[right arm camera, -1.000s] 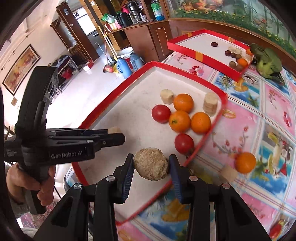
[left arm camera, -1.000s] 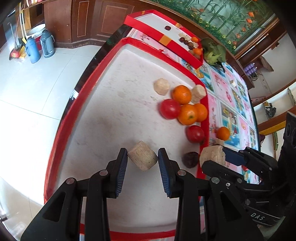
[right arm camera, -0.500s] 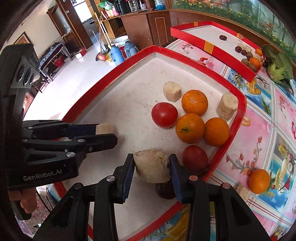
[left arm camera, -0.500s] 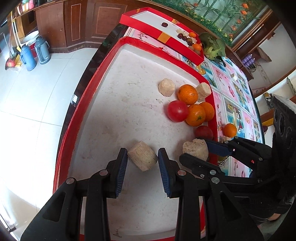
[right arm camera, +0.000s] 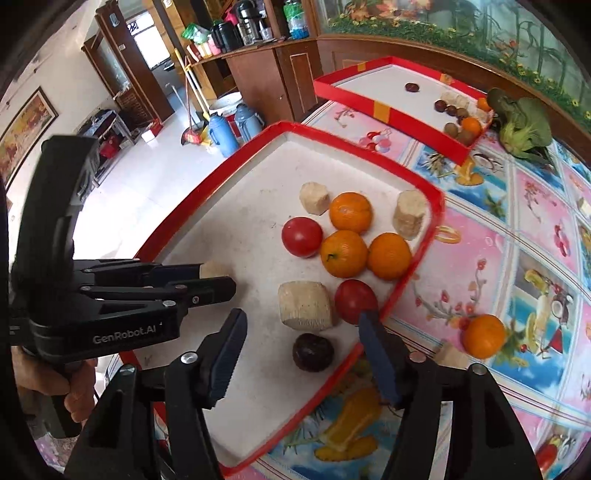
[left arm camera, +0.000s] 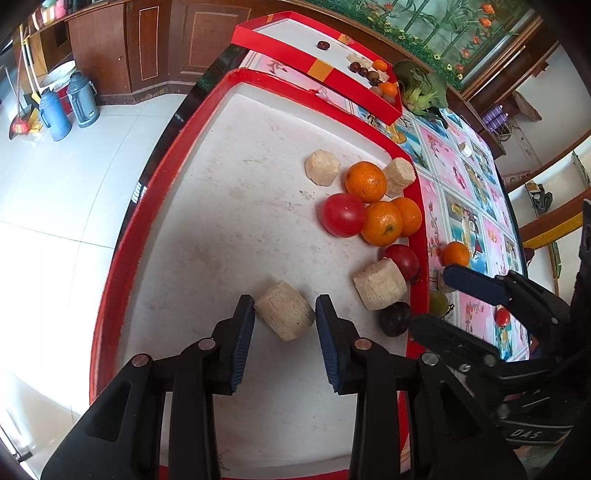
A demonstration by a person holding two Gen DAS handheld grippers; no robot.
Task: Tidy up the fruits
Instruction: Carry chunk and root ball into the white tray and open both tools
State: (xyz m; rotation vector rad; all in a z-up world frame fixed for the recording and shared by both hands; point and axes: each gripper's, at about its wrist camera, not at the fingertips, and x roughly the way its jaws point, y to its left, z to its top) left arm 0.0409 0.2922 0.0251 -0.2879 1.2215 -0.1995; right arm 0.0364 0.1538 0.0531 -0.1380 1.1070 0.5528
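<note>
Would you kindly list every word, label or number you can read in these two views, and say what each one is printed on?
"GenRobot.AI": white lettering on the body of the left gripper, seen in the right wrist view.
"DAS": raised letters on the body of the right gripper, in the left wrist view; any further letters are cut off.
The bottles on the far counter: labels too small to read.

My tan chunk (right arm camera: 304,305) lies on its side in the red tray (right arm camera: 419,186) at centre frame (touching a tomato (right arm camera: 355,301)).
</note>
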